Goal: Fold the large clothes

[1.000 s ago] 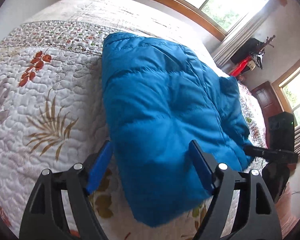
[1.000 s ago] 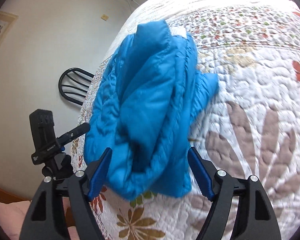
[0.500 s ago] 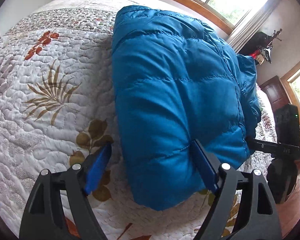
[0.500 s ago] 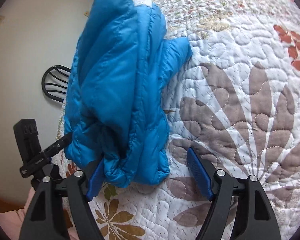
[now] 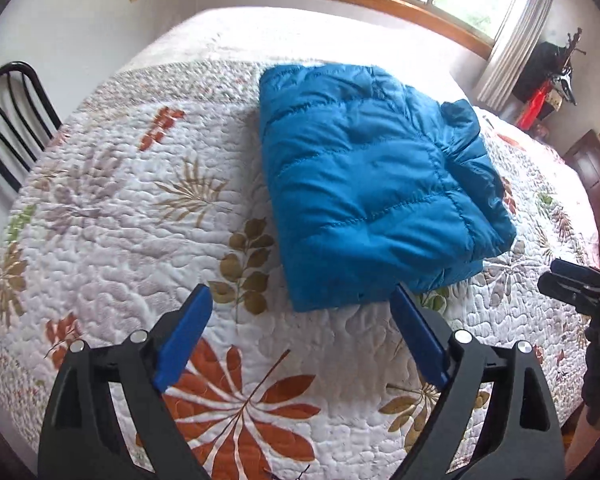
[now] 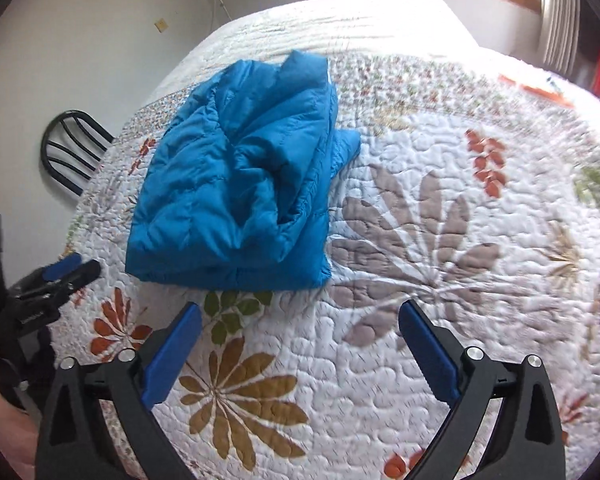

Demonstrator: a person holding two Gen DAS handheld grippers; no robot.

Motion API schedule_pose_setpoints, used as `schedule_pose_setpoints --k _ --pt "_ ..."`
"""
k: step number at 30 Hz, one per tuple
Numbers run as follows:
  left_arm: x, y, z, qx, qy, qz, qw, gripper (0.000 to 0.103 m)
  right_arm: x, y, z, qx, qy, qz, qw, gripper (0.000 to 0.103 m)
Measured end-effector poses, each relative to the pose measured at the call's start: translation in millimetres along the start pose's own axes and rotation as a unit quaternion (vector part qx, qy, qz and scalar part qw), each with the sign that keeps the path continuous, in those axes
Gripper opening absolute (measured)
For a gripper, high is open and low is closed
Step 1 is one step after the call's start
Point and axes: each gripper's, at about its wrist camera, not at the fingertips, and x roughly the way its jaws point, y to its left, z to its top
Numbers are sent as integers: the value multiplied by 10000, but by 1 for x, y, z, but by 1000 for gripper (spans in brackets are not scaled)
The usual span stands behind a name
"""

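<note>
the blue padded jacket (image 5: 372,200) lay folded into a thick bundle on the bed's leaf-patterned quilt (image 5: 140,208), toward the far half of it. the left gripper (image 5: 302,306) hung just short of the bundle's near edge, its jaws opening wide with only quilt between them. the right gripper (image 6: 300,316) stood the same way, jaws opening to their widest, clear of the jacket (image 6: 240,192). a black chair (image 6: 70,148) stood beside the bed by the wall.
</note>
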Motion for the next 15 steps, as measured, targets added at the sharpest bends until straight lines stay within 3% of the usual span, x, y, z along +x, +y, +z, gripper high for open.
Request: schedule_pose_setpoints --k 4,10,15 --pt "-29 1 -14 -184 -300 126 9993 91 -16 10 -15 -5 -31 -79 10000 99" --pt "-60 -6 -31 -20 -342 350 9988 91 -41 24 -34 -9 -172 -132 9998 99" --pt "-87 -12 -44 53 -406 296 9987 91 -66 34 -49 -74 -276 -147 9995 99"
